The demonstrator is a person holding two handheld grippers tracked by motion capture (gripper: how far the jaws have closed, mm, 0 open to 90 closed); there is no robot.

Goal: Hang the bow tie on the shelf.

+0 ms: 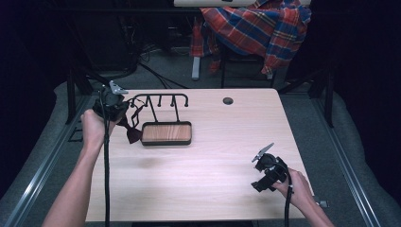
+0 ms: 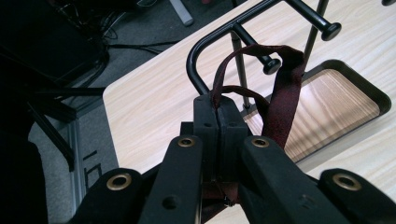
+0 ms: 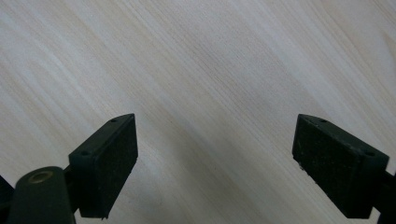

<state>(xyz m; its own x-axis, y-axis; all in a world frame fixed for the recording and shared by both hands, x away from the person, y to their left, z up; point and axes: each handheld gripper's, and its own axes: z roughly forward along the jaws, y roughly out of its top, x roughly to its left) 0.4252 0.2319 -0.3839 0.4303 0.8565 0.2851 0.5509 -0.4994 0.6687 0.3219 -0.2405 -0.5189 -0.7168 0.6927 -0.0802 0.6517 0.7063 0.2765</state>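
Left gripper [image 1: 115,108] raised at the far-left corner of the desk [image 1: 208,189], clamped tight on the thin strap [image 2: 219,79] of a dark red bow tie [image 1: 133,135]. From the left gripper view: strap pinched between the closed pads, rising in a loop toward the leftmost peg [image 2: 270,65] of the black hook rack [image 1: 158,100]; whether the loop sits over the peg or just beside it, cannot tell. A wider dark red band [image 2: 286,100] hanging down on the right side of the loop, in front of the tray. From the high view: bow part dangling below the left gripper, just left of the wooden-bottomed tray [image 1: 166,133] at the foot of the rack, close to its left rim.

Rack standing upright at the far-left part of the desk, several knobbed pegs along a curved top bar, two thin posts running down into the tray.

Right gripper [image 1: 265,176] low at the near-right part of the desk, well apart from rack and bow tie, spread wide with nothing between the pads [image 3: 105,163], pointing down at bare pale wood.

Beyond the far edge of the desk, a plaid shirt [image 1: 257,26] draped over a chair.
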